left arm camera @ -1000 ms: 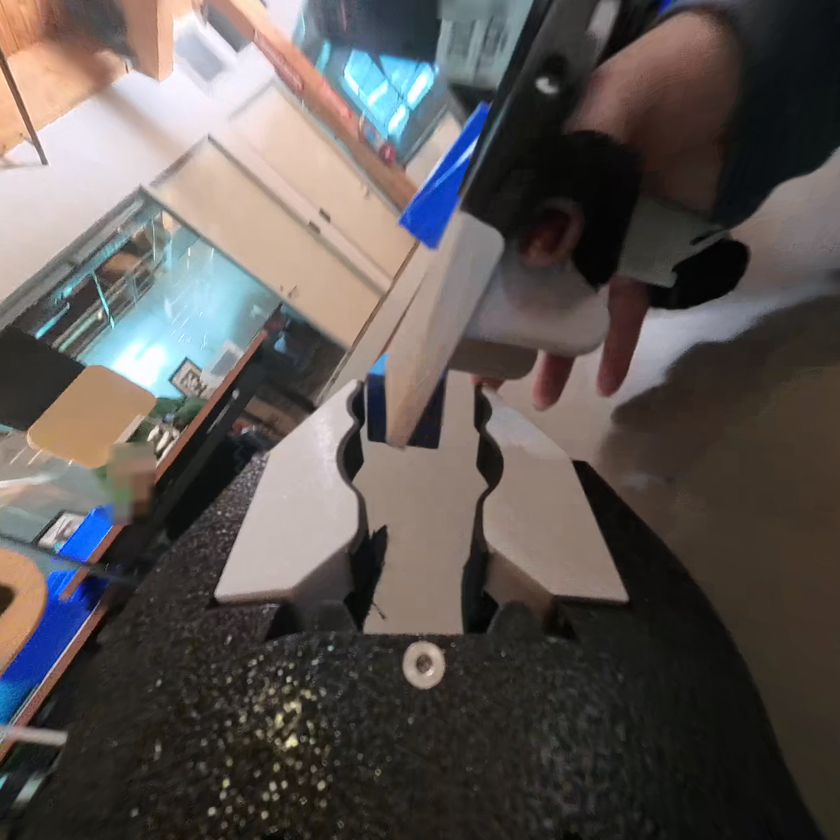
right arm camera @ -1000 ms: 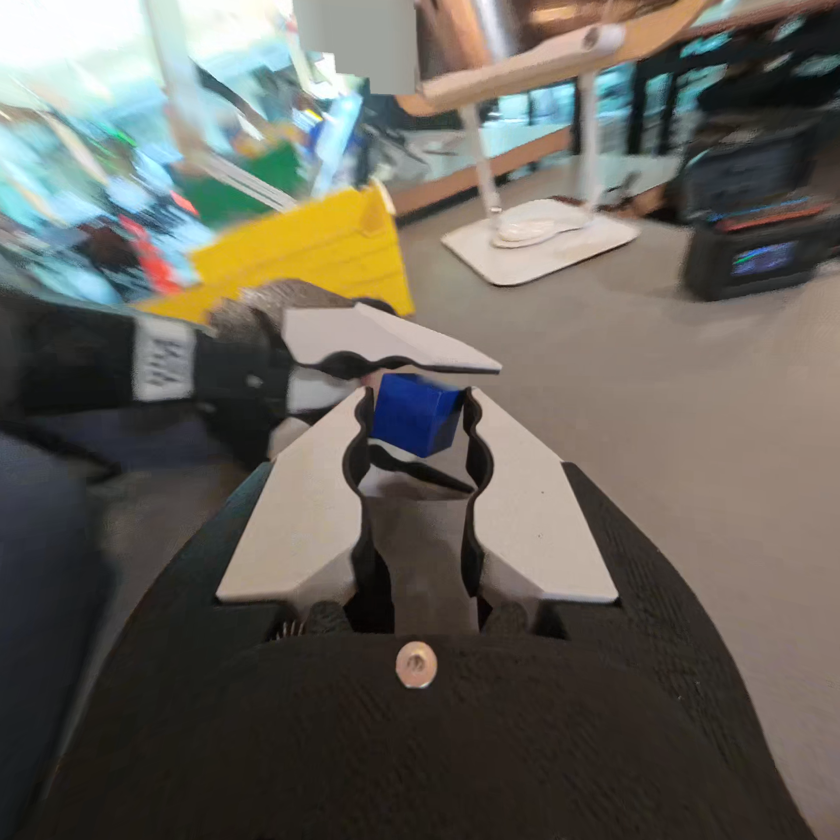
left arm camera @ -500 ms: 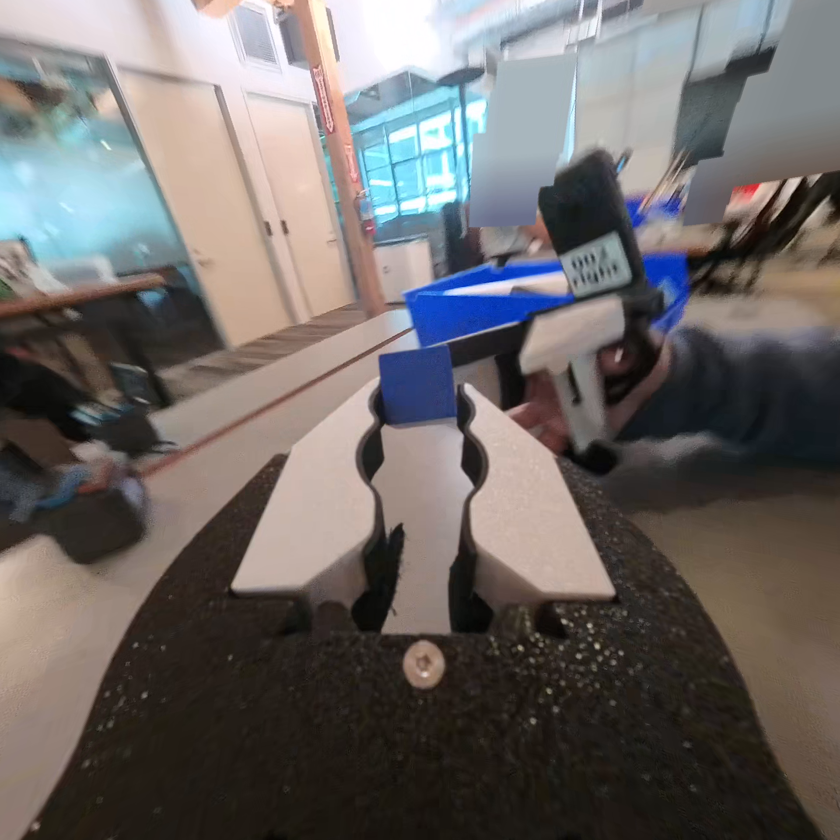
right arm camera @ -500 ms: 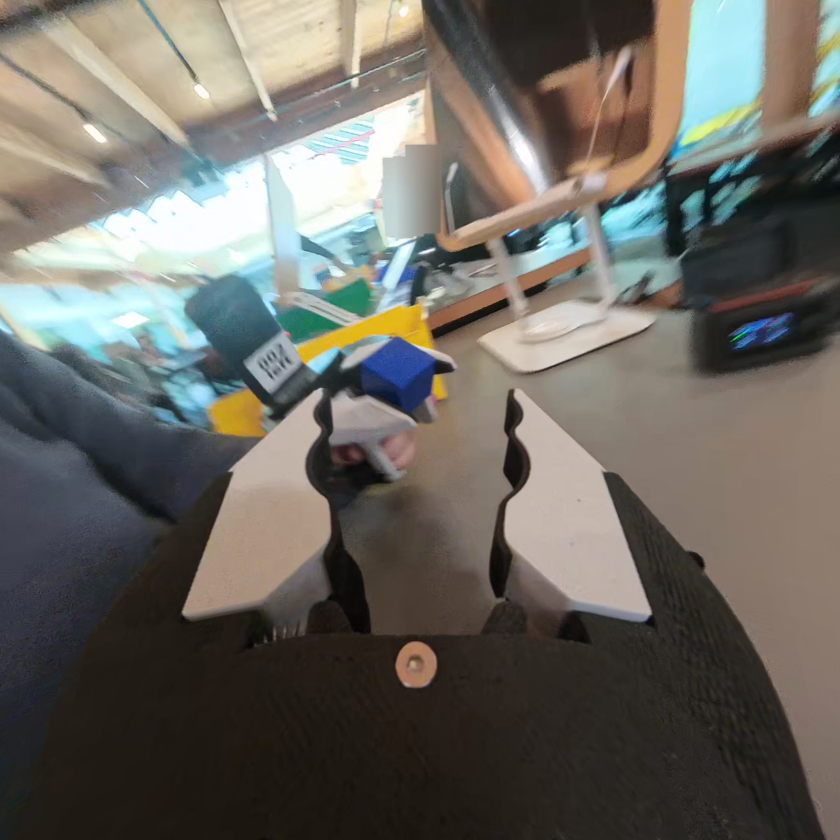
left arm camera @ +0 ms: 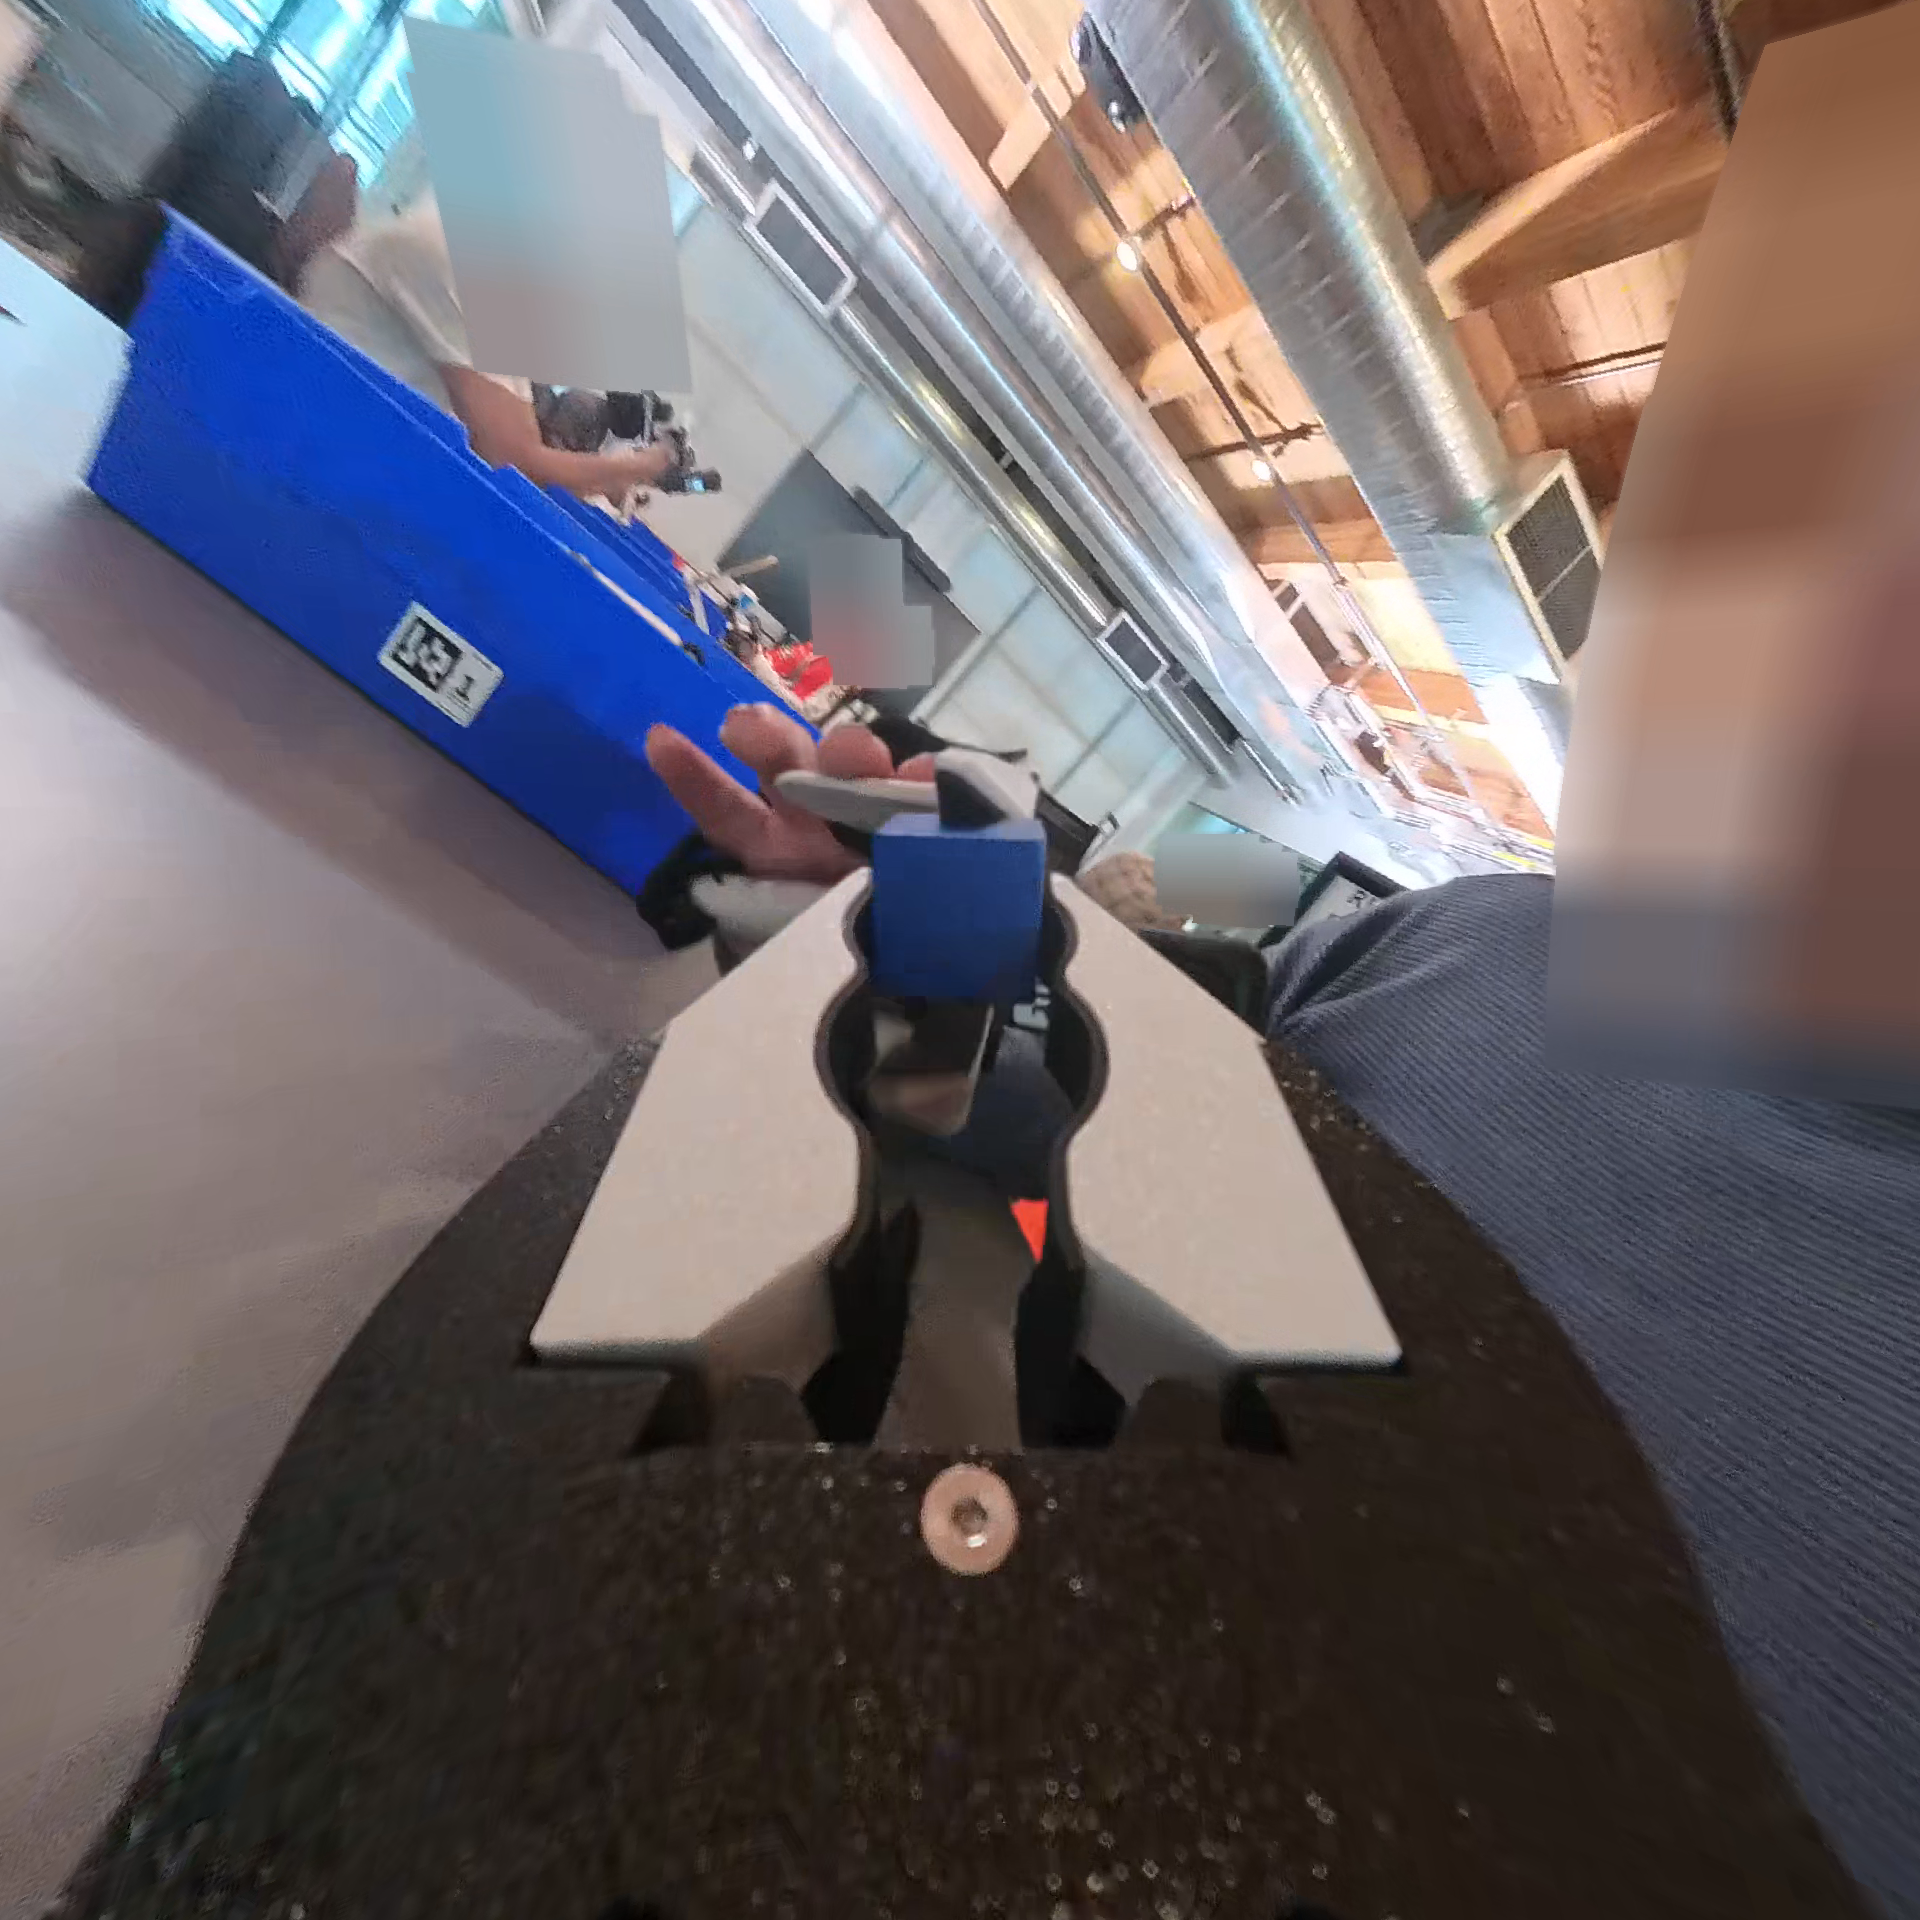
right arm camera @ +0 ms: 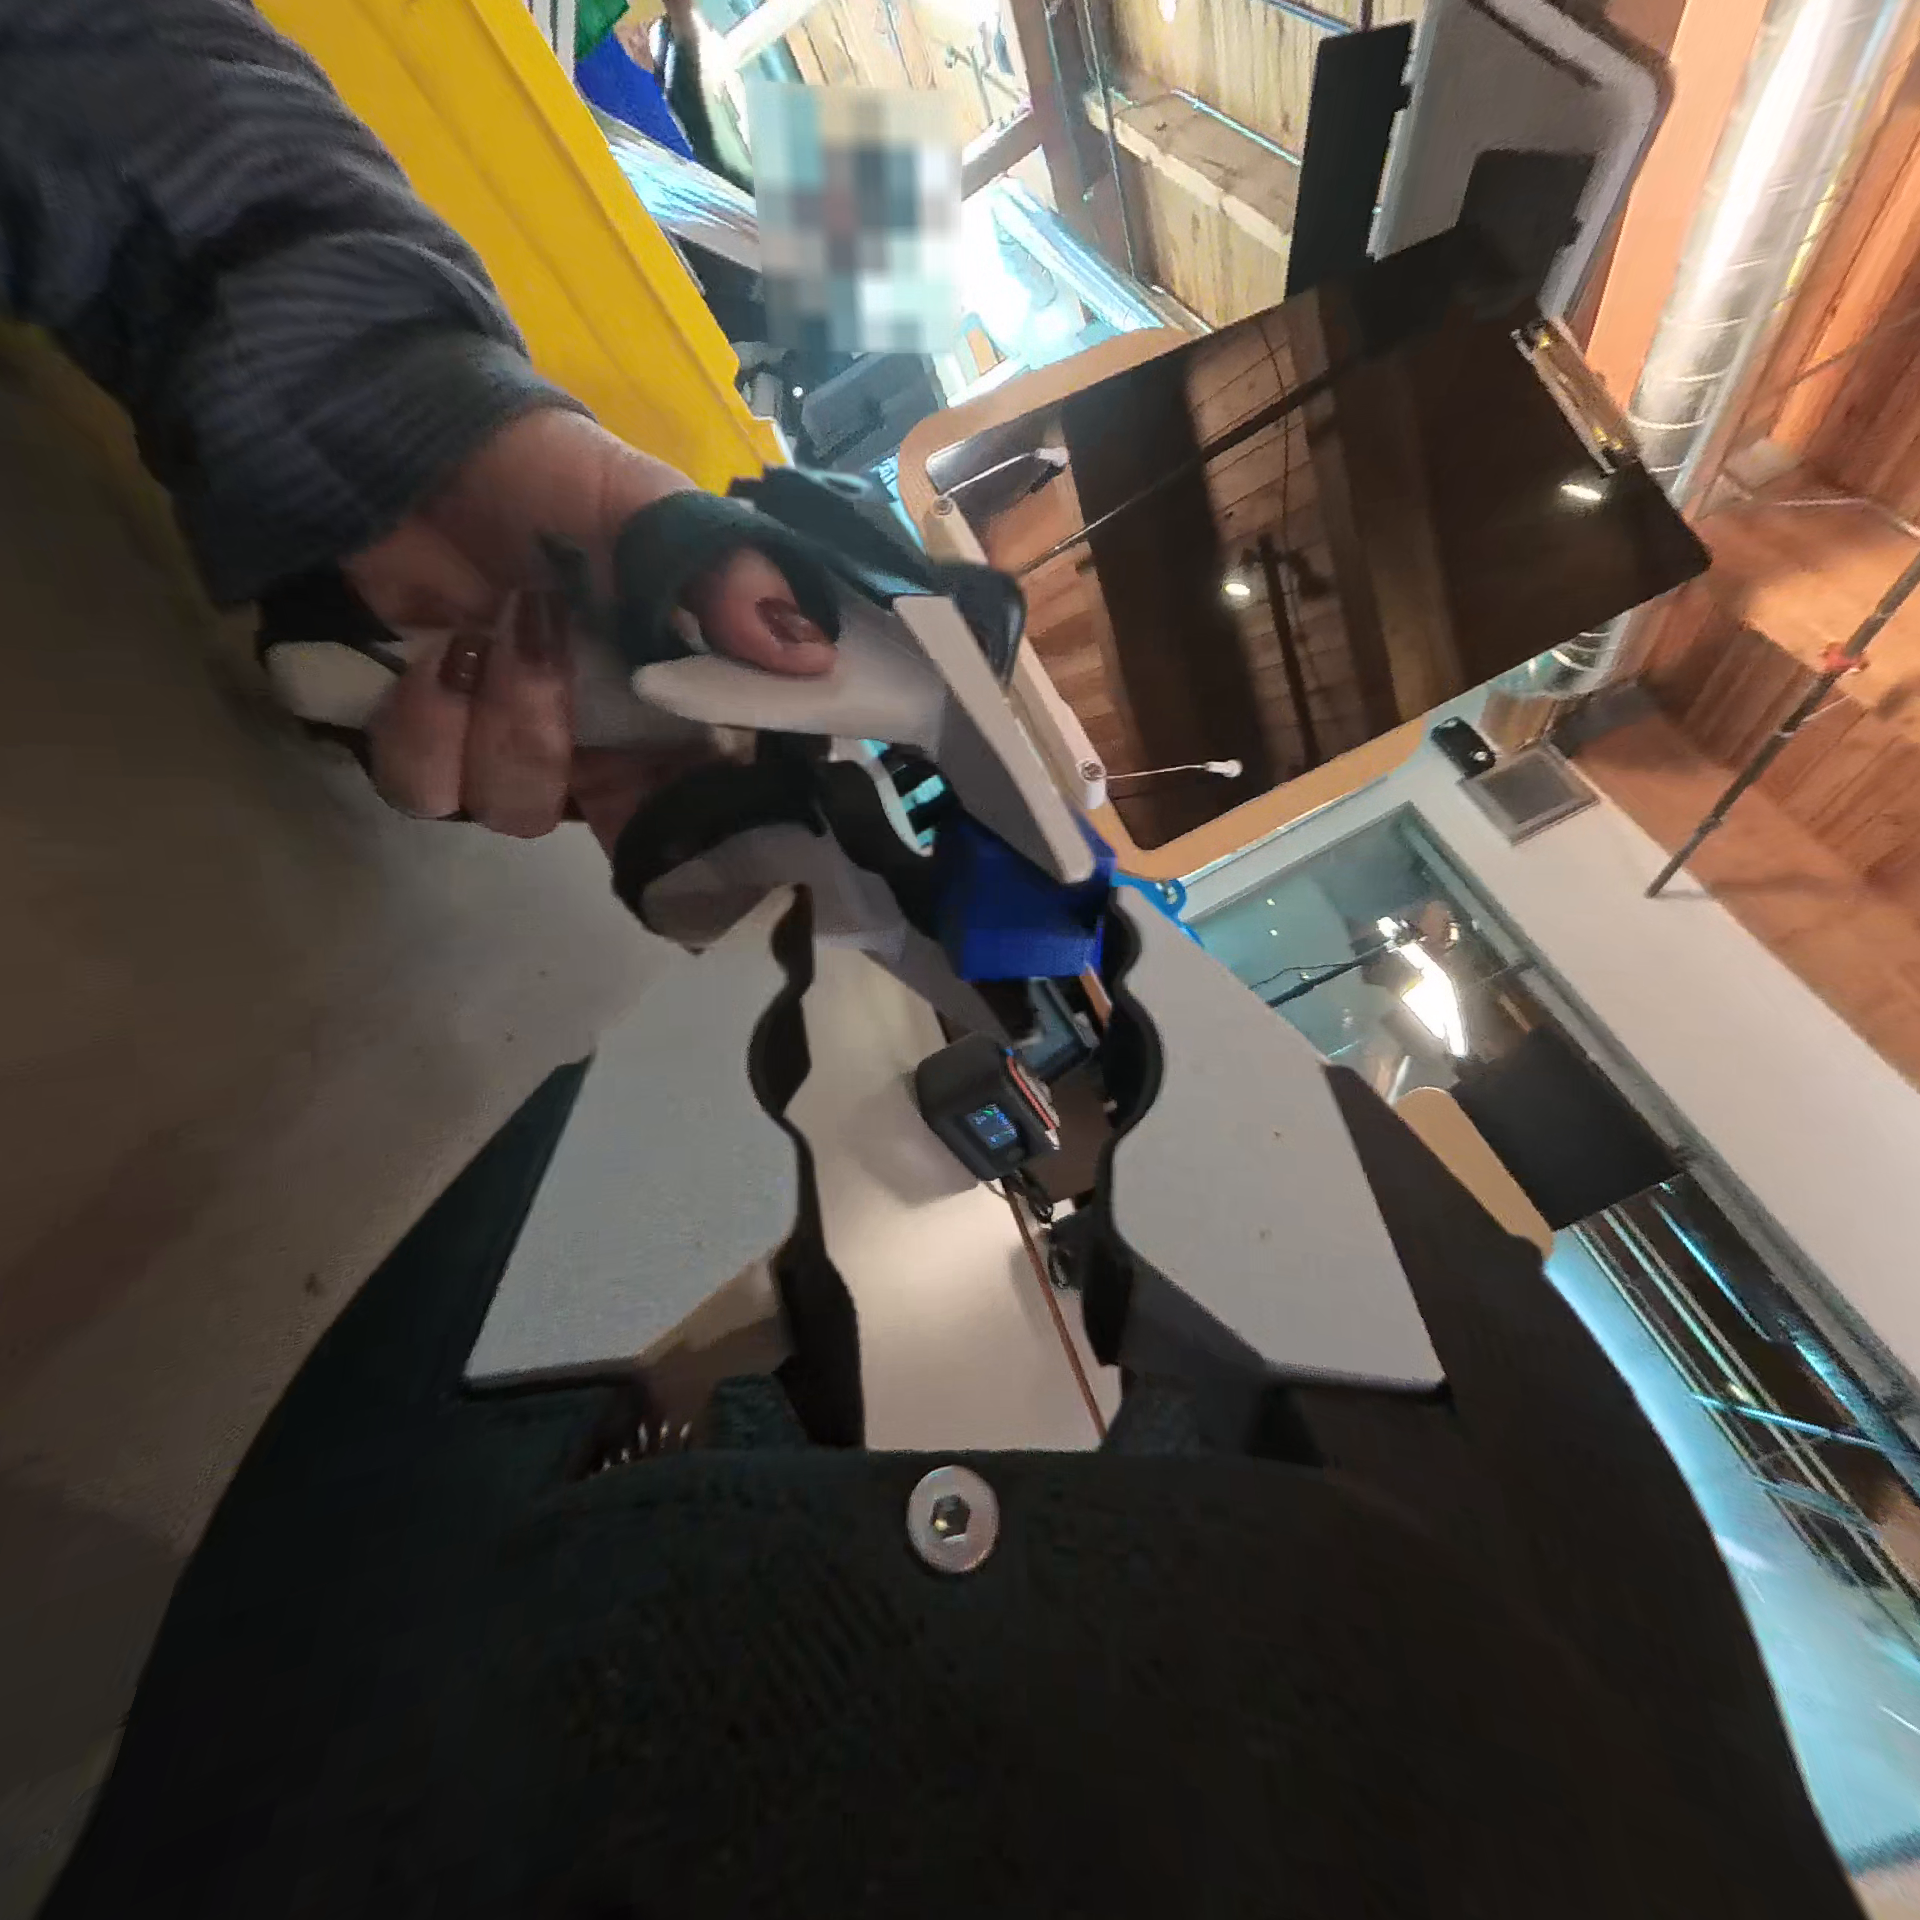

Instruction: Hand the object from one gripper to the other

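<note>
Between right tool (right arm camera: pixel 951 925) tips now: cube (left arm camera: pixel 954 902).

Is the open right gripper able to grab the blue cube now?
Probably yes. The right gripper is open, and the cube sits at its tips beside one finger. The left gripper clamps it on other sides.

In my left view the block (left arm camera: pixel 954 906) sits at centre frame between the tips of my left gripper (left arm camera: pixel 956 914). My other gripper (left arm camera: pixel 914 798) lies just above and behind it, with a bin (left arm camera: pixel 312 499) on the table (left arm camera: pixel 208 987) at upper left. In my right view the block (right arm camera: pixel 1023 914) sits just above centre, beside my right gripper (right arm camera: pixel 956 925), with a tablet (right arm camera: pixel 1351 551) behind at upper right
</note>
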Demonstrator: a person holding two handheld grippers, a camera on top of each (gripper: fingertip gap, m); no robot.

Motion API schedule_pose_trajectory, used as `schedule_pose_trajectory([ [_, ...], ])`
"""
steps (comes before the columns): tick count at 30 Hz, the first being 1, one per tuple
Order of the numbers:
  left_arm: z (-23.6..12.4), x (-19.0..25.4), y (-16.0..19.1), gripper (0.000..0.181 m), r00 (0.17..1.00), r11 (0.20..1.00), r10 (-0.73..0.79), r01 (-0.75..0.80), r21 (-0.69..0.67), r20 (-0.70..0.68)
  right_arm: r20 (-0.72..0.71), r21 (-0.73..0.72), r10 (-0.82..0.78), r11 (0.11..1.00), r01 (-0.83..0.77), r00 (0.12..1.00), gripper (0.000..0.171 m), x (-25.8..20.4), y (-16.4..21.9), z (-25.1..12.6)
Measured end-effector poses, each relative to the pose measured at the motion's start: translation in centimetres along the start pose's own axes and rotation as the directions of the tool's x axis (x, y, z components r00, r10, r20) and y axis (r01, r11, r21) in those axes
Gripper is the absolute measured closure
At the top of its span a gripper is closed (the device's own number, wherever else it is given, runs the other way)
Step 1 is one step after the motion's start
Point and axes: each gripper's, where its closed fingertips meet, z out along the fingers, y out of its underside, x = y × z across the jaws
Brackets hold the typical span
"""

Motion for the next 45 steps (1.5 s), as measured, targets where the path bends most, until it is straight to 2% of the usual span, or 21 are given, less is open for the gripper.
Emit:
schedule_pose_trajectory([
  [2,0.1,0.1,0.3,0.155,0.999,0.999,-0.029,0.029,-0.02,-0.019,-0.002,0.011,0.035,0.999,-0.035,0.999,0.141,0.6,-0.1,-0.3],
  [6,-0.1,0.3,-0.3,0.15,1.0,1.0,0.005,-0.004,0.025,-0.024,0.032,0.02,0.196,0.98,-0.196,0.98,0.144,1.0,-0.1,-0.2],
  [8,-0.4,0.1,-1.3,0.113,0.998,0.995,0.069,-0.07,0.077,0.013,0.037,0.028,0.353,0.935,-0.354,0.935,0.144,2.1,0.1,-0.4],
  [10,-1.1,-1.3,-2.2,0.099,0.953,0.961,0.247,-0.264,0.082,0.174,0.045,0.02,0.538,0.842,-0.54,0.841,0.144,3.6,0.7,-0.7],
  [11,-1.8,-2.2,-2.6,0.099,0.879,0.913,0.376,-0.406,0.045,0.294,0.039,0.01,0.63,0.776,-0.631,0.776,0.144,4.4,1.1,-0.8],
  [12,-2.6,-3.0,-3.2,0.099,0.762,0.839,0.501,-0.544,-0.015,0.41,0.031,-0.012,0.708,0.706,-0.708,0.706,0.144,5.2,1.6,-0.9],
  [14,-4.1,-3.7,-4.6,0.097,0.465,0.656,0.668,-0.737,-0.164,0.582,0.032,-0.087,0.815,0.58,-0.81,0.579,0.144,6.2,2.1,-1.3],
  [15,-4.8,-4.0,-5.2,0.101,0.306,0.565,0.711,-0.785,-0.255,0.633,0.019,-0.145,0.841,0.537,-0.831,0.541,0.144,6.5,2.2,-1.7],
  [17,-5.9,-4.9,-5.8,0.107,0.019,0.414,0.751,-0.792,-0.448,0.66,-0.059,-0.288,0.84,0.503,-0.815,0.539,0.143,7.3,2.8,-3.4],
  [18,-6.0,-5.3,-5.7,0.109,-0.068,0.364,0.77,-0.77,-0.524,0.635,-0.116,-0.358,0.816,0.498,-0.79,0.567,0.143,7.8,3.4,-4.7],
  [19,-5.6,-5.6,-5.3,0.111,-0.103,0.331,0.792,-0.755,-0.566,0.602,-0.178,-0.416,0.772,0.503,-0.757,0.611,0.143,8.6,3.9,-6.2],
  [21,-4.4,-5.6,-4.2,0.112,-0.113,0.278,0.836,-0.757,-0.592,0.537,-0.29,-0.543,0.64,0.502,-0.673,0.712,0.143,10.4,5.1,-10.0],
  [23,-3.5,-5.4,-3.3,0.116,-0.125,0.228,0.867,-0.761,-0.607,0.482,-0.398,-0.665,0.481,0.435,-0.607,0.781,0.143,12.2,6.6,-14.5],
  [25,-3.1,-5.4,-2.9,0.116,-0.146,0.193,0.882,-0.756,-0.625,0.449,-0.486,-0.736,0.369,0.318,-0.598,0.793,0.143,13.4,8.0,-18.7],
  [29,-2.8,-5.7,-2.3,0.119,-0.141,0.179,0.898,-0.748,-0.639,0.416,-0.564,-0.799,0.265,0.063,-0.598,0.782,0.143,13.2,11.2,-24.5],
  [31,-2.8,-5.8,-2.2,0.119,-0.135,0.184,0.899,-0.747,-0.639,0.417,-0.562,-0.822,0.178,-0.008,-0.569,0.808,0.143,13.4,12.8,-26.3],
  [33,-2.9,-6.0,-2.2,0.119,-0.126,0.195,0.899,-0.743,-0.64,0.42,-0.556,-0.83,0.143,-0.037,-0.557,0.819,0.142,13.5,13.7,-26.7],
  [36,-3.0,-6.1,-2.3,0.12,-0.114,0.21,0.896,-0.743,-0.636,0.429,-0.559,-0.827,0.131,-0.023,-0.562,0.819,0.14,13.7,14.1,-25.9],
  [38,-3.1,-6.1,-2.4,0.121,-0.109,0.217,0.893,-0.745,-0.631,0.436,-0.553,-0.82,0.174,0.064,-0.569,0.815,0.141,13.8,13.6,-23.4],
  [42,-3.2,-5.9,-2.6,0.124,-0.096,0.23,0.888,-0.753,-0.617,0.449,-0.502,-0.672,0.344,0.423,-0.608,0.793,0.143,14.0,11.2,-13.2],
  [45,-3.3,-5.9,-2.7,0.125,-0.092,0.239,0.884,-0.753,-0.613,0.458,-0.468,-0.392,0.455,0.661,-0.64,0.757,0.142,13.6,9.2,-5.3],
])
